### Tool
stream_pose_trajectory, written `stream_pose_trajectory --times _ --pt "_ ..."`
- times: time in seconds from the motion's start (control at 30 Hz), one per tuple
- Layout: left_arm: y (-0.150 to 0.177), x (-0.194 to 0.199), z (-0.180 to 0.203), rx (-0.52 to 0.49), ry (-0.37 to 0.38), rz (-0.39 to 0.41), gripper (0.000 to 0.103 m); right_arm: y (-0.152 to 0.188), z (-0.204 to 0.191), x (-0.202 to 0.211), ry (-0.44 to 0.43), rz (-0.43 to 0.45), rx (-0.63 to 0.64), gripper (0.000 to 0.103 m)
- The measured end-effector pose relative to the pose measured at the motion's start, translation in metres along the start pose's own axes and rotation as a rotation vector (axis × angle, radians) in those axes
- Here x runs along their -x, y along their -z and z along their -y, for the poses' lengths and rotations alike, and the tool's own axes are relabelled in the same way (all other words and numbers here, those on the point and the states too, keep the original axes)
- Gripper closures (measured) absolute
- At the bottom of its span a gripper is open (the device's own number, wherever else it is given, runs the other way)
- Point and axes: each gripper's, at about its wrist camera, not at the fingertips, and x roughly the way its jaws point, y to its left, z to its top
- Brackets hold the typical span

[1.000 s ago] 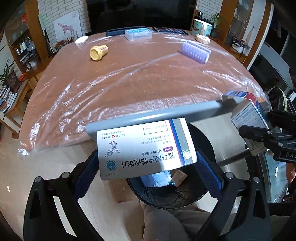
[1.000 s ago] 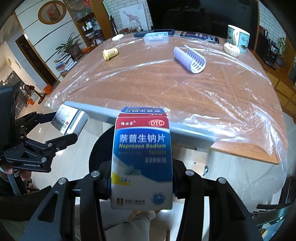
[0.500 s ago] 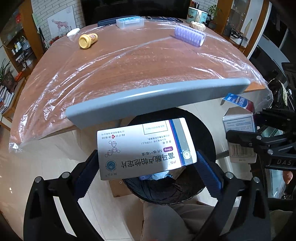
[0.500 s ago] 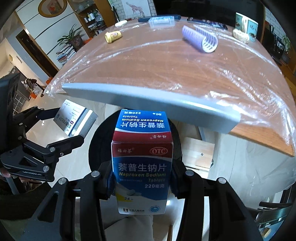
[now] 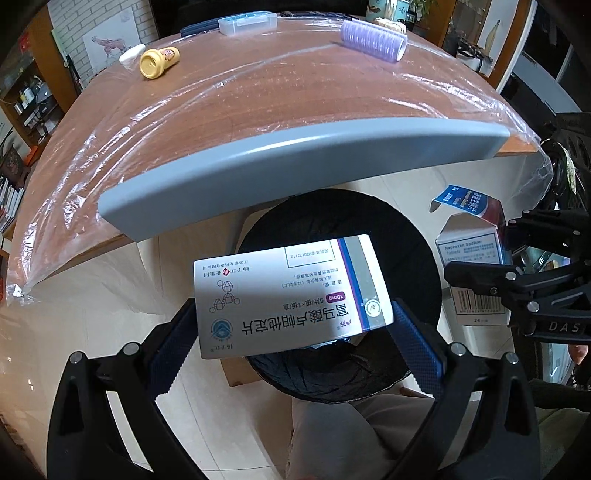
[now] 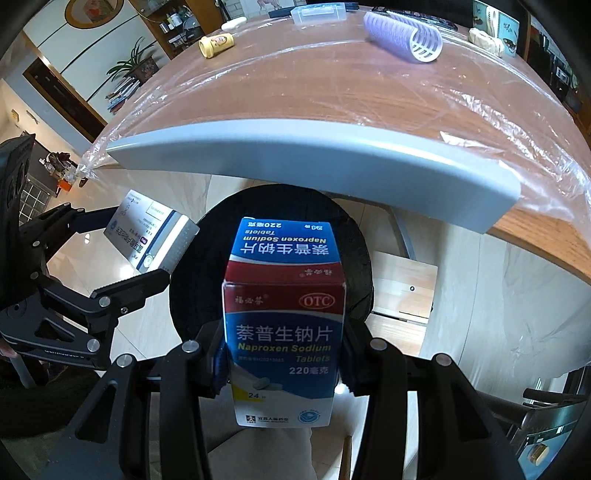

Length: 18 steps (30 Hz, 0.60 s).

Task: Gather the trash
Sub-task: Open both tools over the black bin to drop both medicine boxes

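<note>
With the left claw [image 5: 293,325] clenched on the white carton [image 5: 291,291] and the right claw [image 6: 282,365] on the naproxen box [image 6: 284,332], centre both over the black bin [image 5: 413,251] at 12 o'clock before you release.

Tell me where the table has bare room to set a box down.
The table is bare from the grey front edge back to the yellow bottle and purple roller. The far edge is crowded: those two, the clear case and a mug.
</note>
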Motion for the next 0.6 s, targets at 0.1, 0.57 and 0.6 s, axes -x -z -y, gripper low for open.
stream_pose_trajectory --times 0.1,0.57,0.6 --pt "0.001 -0.005 -0.001 0.001 -0.004 -0.010 0.004 0.000 0.002 -0.005 0.004 -0.005 -0.004 0.057" --pt "0.006 -0.024 -0.001 -0.007 -0.013 -0.041 0.004 -0.004 0.004 -0.021 0.021 -0.029 -0.014 0.057" --pt "0.006 -0.026 -0.001 -0.008 -0.013 -0.043 0.004 -0.004 0.005 -0.022 0.022 -0.030 -0.016 0.057"
